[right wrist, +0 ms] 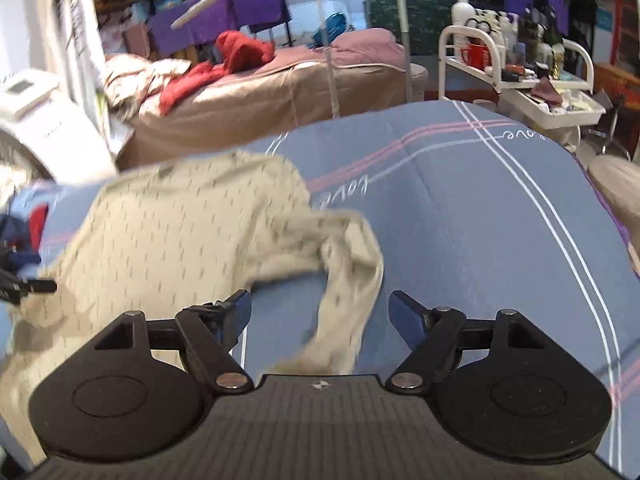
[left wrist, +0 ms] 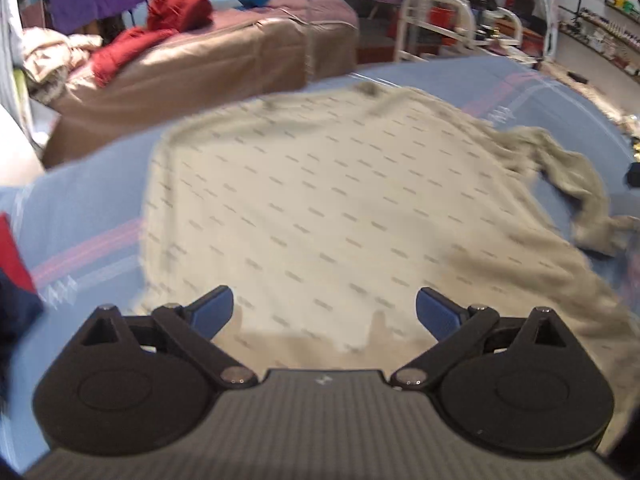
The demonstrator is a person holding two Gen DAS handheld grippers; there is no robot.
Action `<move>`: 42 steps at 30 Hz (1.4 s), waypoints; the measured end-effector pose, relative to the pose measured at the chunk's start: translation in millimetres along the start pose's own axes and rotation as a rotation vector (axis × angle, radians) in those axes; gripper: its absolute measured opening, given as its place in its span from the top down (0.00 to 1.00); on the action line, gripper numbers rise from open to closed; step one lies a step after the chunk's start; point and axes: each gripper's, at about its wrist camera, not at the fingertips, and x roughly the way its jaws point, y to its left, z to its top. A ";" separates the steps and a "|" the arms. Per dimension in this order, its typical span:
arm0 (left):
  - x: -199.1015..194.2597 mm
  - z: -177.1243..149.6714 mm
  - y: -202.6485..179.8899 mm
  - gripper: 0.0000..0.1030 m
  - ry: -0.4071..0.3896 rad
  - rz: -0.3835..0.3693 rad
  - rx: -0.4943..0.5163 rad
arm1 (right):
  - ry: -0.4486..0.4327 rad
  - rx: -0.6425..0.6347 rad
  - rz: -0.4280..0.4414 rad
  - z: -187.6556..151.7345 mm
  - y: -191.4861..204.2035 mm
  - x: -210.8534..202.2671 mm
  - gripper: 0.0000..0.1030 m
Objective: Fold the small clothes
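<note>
Cream patterned long-sleeved top [left wrist: 320, 208] spread flat on blue striped bedsheet [right wrist: 480, 208], one sleeve [right wrist: 348, 280] twisted out to the side. Left gripper [left wrist: 325, 312] wide open over the near hem, holding nothing; right gripper [right wrist: 320, 316] likewise open and empty, straddling the sleeve. Best to pinch the sleeve near its end and lay it straight across the body. Red and navy clothes [left wrist: 12, 280] nearby at left; brown bed [left wrist: 224, 52] well beyond.

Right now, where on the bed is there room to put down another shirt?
Bare sheet lies right of the beige shirt, out past the sleeve to the white stripes. A narrower strip shows left of the shirt, beside the red and navy clothes. The middle is covered.
</note>
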 end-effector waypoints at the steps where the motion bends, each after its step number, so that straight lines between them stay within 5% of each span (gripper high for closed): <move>1: -2.2 -6.2 -11.1 0.03 0.007 -0.017 -0.018 | -0.007 -0.031 0.017 -7.3 5.4 -0.8 0.00; 5: -1.5 -22.2 -33.4 0.03 0.052 -0.102 -0.152 | 0.031 -0.204 0.001 -25.1 33.8 7.4 0.03; 9: -6.5 -26.8 -46.7 0.03 0.061 -0.120 -0.188 | -0.014 -0.256 -0.060 -30.8 47.8 8.9 0.39; 12: -13.9 -27.3 -58.9 0.03 0.057 -0.088 -0.115 | -0.100 -0.310 -0.099 -36.0 61.8 -6.6 0.40; 18: -11.6 -40.9 -67.2 0.03 0.102 -0.104 -0.130 | 0.015 -0.398 -0.079 -59.1 64.7 8.1 0.43; 22: -9.7 -47.0 -69.9 0.03 0.118 -0.095 -0.137 | 0.091 -0.387 -0.147 -70.3 50.4 31.7 0.44; 28: -9.6 -53.6 -67.6 0.03 0.140 -0.093 -0.158 | 0.099 -0.350 -0.190 -70.1 35.6 48.0 0.45; 29: -9.8 -54.2 -67.0 0.03 0.144 -0.093 -0.162 | 0.100 -0.338 -0.183 -69.6 35.0 46.7 0.60; 30: -10.2 -54.4 -66.1 0.03 0.145 -0.093 -0.163 | 0.109 -0.310 -0.164 -69.0 32.1 45.5 0.86; 33: -13.0 -55.0 -63.3 0.02 0.139 -0.089 -0.170 | 0.115 -0.026 -0.021 -61.5 5.8 29.0 0.99; 38: -12.3 -54.6 -57.9 0.02 0.147 -0.095 -0.194 | -0.030 0.692 0.331 -55.4 -81.7 -32.7 0.99; 42: -10.7 -52.9 -58.5 0.02 0.142 -0.113 -0.206 | -0.217 0.824 0.232 -42.2 -145.0 -105.2 0.99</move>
